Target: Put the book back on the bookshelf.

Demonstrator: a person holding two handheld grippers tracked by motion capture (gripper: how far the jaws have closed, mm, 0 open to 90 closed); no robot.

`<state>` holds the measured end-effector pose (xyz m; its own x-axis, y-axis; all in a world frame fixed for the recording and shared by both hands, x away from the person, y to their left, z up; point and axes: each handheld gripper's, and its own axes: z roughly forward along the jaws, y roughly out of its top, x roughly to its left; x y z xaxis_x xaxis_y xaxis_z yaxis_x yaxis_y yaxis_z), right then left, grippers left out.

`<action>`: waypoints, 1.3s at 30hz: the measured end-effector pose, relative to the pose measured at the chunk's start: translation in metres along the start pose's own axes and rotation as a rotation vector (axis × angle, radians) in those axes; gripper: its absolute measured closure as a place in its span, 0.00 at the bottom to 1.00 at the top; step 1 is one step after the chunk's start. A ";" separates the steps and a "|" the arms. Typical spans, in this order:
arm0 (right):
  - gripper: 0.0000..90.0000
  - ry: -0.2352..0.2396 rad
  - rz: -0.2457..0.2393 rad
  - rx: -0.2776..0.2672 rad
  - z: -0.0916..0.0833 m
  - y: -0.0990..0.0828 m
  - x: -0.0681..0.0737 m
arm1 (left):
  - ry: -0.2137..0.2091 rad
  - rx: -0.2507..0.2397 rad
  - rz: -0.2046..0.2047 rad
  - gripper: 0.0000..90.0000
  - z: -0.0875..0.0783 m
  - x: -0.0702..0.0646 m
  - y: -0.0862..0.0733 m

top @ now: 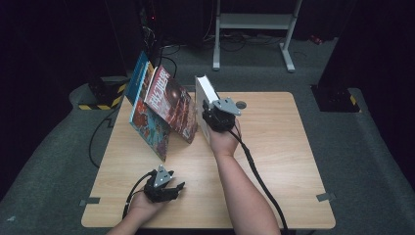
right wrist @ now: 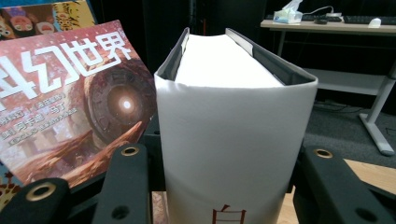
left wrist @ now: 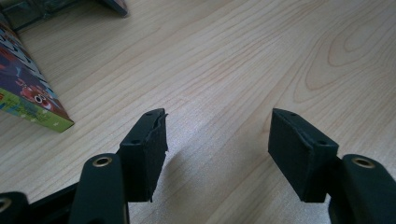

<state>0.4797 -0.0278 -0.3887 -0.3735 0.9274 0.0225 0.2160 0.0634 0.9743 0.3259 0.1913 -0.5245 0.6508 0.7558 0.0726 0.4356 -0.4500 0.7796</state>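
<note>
While standing upright, white book [right wrist: 233, 140] sits clamped between right tongs [right wrist: 229, 186].

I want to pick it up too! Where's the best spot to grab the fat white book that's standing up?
Probably across its spine. The white book stands upright with the spine facing the person, so come from that near side, one jaw on each cover. The right gripper already clamps it that way. The leaning magazine crowds one side.
</note>
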 end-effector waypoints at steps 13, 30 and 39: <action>0.60 -0.034 -0.006 -0.010 0.019 0.001 0.001 | -0.003 0.000 -0.003 0.42 -0.001 0.000 0.000; 0.60 -0.063 -0.009 -0.016 0.046 0.003 0.004 | 0.002 0.001 0.005 0.42 -0.001 0.002 0.000; 0.60 -0.090 -0.015 -0.001 0.059 -0.001 0.006 | 0.001 -0.008 0.001 0.42 -0.001 0.002 -0.001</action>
<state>0.5301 -0.0003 -0.4023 -0.2939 0.9558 -0.0119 0.2103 0.0768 0.9746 0.3259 0.1939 -0.5241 0.6506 0.7559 0.0735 0.4302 -0.4465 0.7846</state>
